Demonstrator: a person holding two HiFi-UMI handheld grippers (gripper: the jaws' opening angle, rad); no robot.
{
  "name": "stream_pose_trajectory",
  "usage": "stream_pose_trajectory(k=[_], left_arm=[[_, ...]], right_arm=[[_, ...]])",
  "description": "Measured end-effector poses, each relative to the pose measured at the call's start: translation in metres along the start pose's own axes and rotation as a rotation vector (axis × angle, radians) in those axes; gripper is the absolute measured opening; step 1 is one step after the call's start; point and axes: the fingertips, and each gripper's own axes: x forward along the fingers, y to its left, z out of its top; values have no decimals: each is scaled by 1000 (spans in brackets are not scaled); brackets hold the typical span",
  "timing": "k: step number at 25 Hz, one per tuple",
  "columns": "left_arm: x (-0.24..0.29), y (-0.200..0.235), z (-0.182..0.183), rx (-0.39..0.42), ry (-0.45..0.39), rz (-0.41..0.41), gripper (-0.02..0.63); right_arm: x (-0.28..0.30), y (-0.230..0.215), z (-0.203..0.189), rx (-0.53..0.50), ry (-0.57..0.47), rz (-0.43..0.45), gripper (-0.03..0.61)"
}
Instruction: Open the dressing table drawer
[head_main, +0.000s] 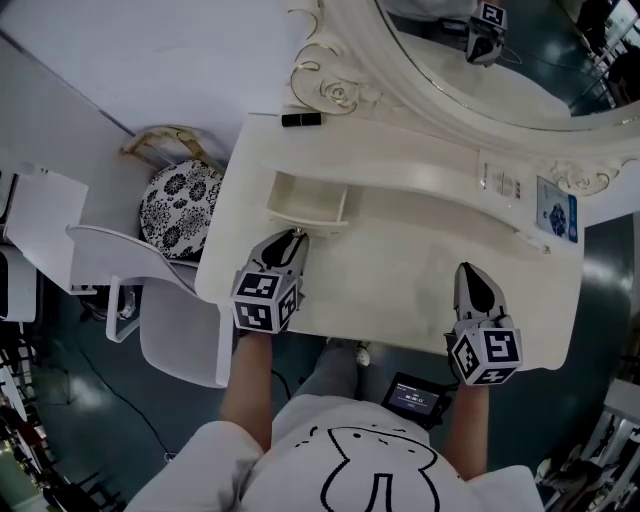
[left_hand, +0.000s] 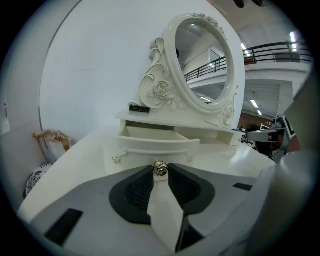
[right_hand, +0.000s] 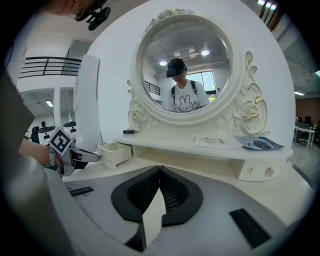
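Left hand-held gripper (head_main: 296, 238) is pinching the little gold knob (left_hand: 160, 168) on the drawer (head_main: 308, 203) — that drawer sits pulled out from under the raised shelf, over at the left end of the desk (head_main: 420, 270). Right hand-held gripper (head_main: 468, 275) hangs above the desk's right front part, jaws pressed together on nothing — well apart from the drawer.

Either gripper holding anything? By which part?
Left gripper holds the pulled-out drawer by its gold knob. Right gripper is shut on nothing.
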Motion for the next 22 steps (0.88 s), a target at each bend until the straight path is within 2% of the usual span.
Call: stream_pose_trajectory(k=[12,22], left_arm=[[-17,0,4,-65,-42,41,149],[-54,-7,36,-37,-121,55,149]], right_arm=[[-33,-1,13,-15,-40,-25,20],[-56,10,46,-30,-124,-18,18]])
